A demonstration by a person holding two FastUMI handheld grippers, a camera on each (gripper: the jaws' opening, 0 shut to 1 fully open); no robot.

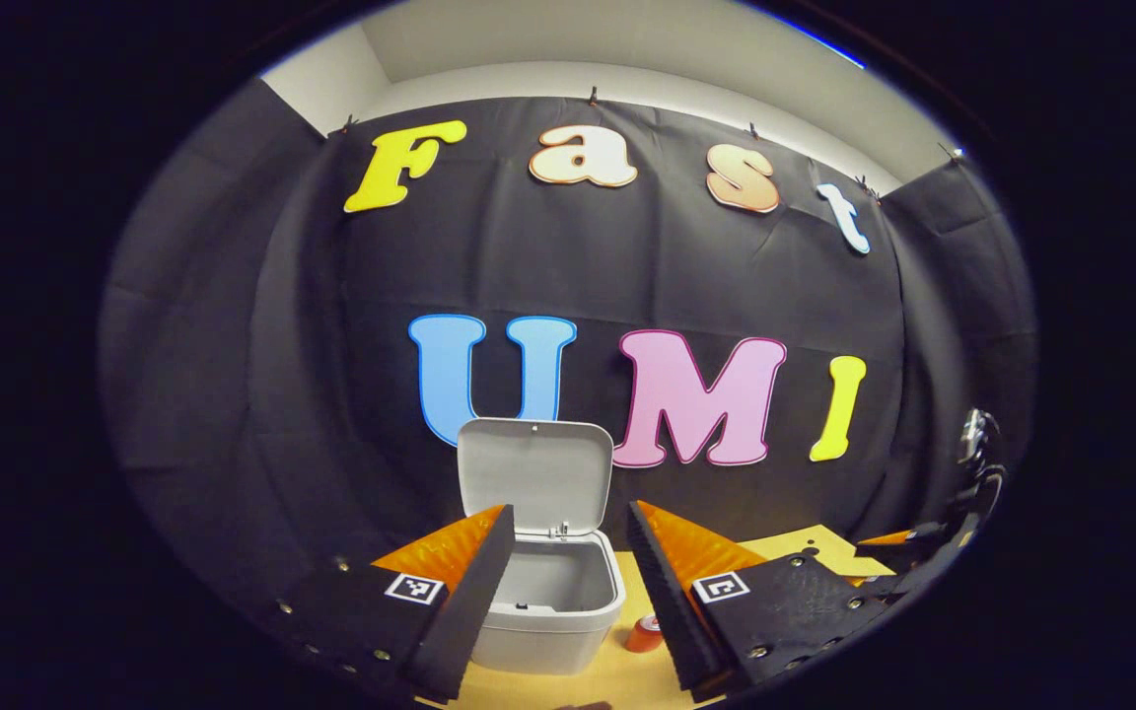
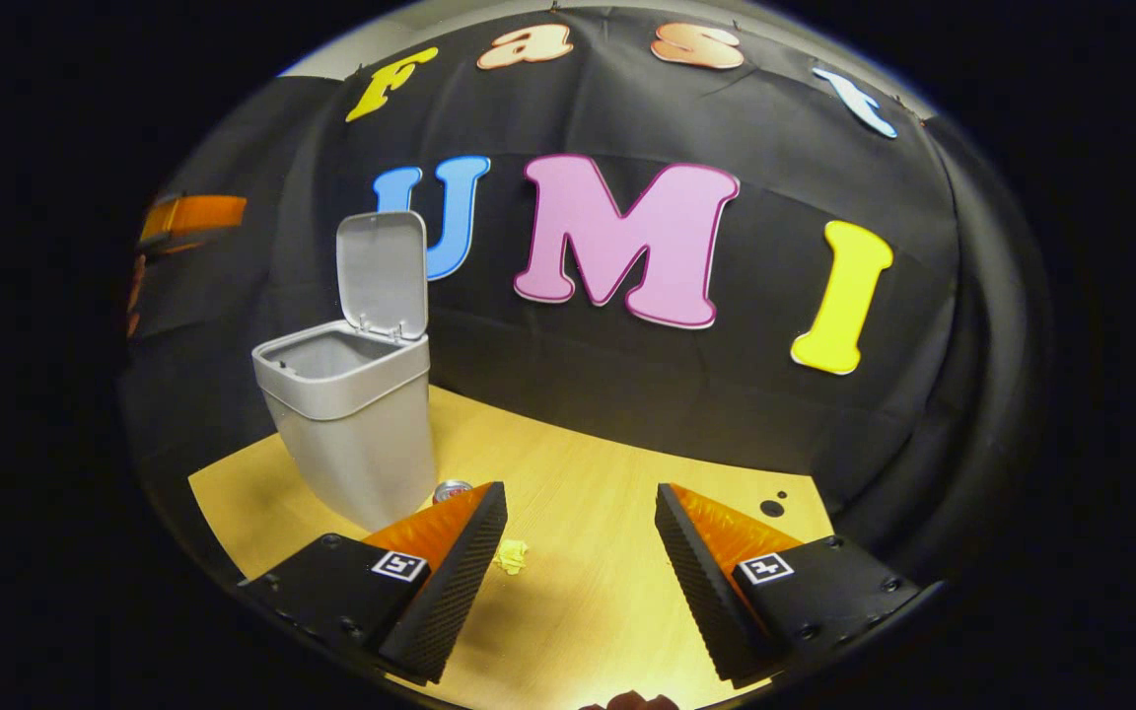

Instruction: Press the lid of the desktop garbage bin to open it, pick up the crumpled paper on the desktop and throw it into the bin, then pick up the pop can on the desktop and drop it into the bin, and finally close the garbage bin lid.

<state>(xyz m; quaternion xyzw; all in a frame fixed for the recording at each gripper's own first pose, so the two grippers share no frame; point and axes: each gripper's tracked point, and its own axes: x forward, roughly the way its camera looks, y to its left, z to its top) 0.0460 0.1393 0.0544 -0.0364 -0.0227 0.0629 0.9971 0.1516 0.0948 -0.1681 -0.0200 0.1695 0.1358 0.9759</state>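
Observation:
The white garbage bin [image 1: 550, 602] stands on the wooden desktop with its lid [image 1: 534, 475] raised upright. My left gripper [image 1: 568, 592] is open above and in front of the bin, nothing between its fingers. A red pop can [image 1: 644, 633] sits just right of the bin. In the right gripper view the bin [image 2: 356, 424] stands at the left, lid [image 2: 383, 273] up, and the can's top [image 2: 452, 490] peeks out by its base. A small crumpled yellow paper [image 2: 511, 556] lies on the desktop beside the left finger of my open right gripper [image 2: 578, 567].
The wooden desktop [image 2: 588, 493] ends against the black cloth wall behind the bin. Two small dark holes [image 2: 773, 507] mark its far right corner. The other gripper [image 1: 933, 552] shows at the right edge of the left gripper view.

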